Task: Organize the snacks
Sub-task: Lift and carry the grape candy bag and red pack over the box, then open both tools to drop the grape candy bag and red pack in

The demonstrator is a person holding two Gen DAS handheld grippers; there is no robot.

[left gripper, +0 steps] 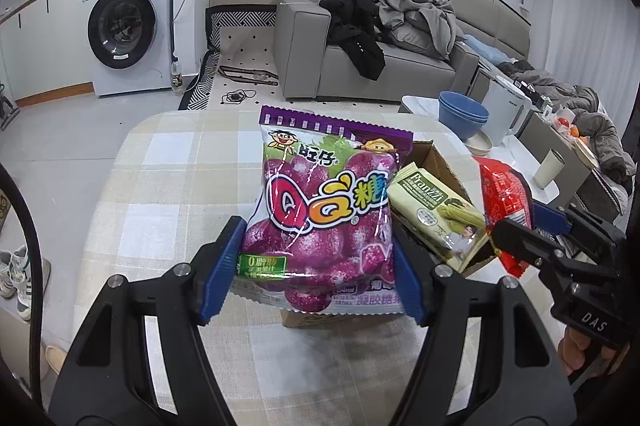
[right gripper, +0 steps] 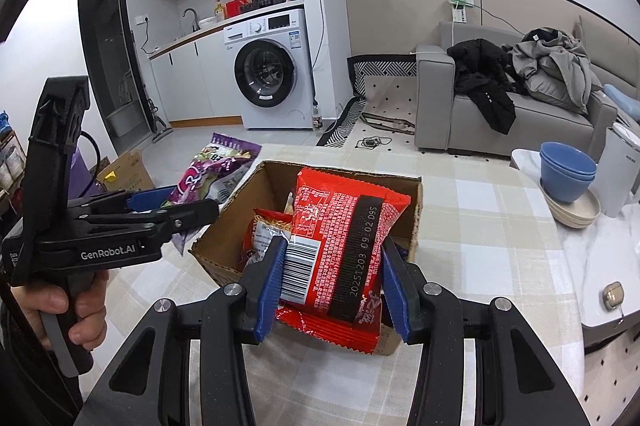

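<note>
Item: red packet (right gripper: 340,250), which I am gripping in my right hand-held gripper (right gripper: 332,286), hanging directly over the cardboard box (right gripper: 240,193); left hand-held gripper (left gripper: 316,266) clamping the purple candy bag (left gripper: 320,209) beside it.

The red packet (right gripper: 340,250) hides most of the cardboard box (right gripper: 360,181) floor; snacks beneath it show only partly.

Small home studio flat, washing machine (left gripper: 122,29) under kitchen counter (right gripper: 208,31), grey sofa (left gripper: 360,65) heaped with clothes (left gripper: 416,17), checked tablecloth (left gripper: 180,185)
</note>
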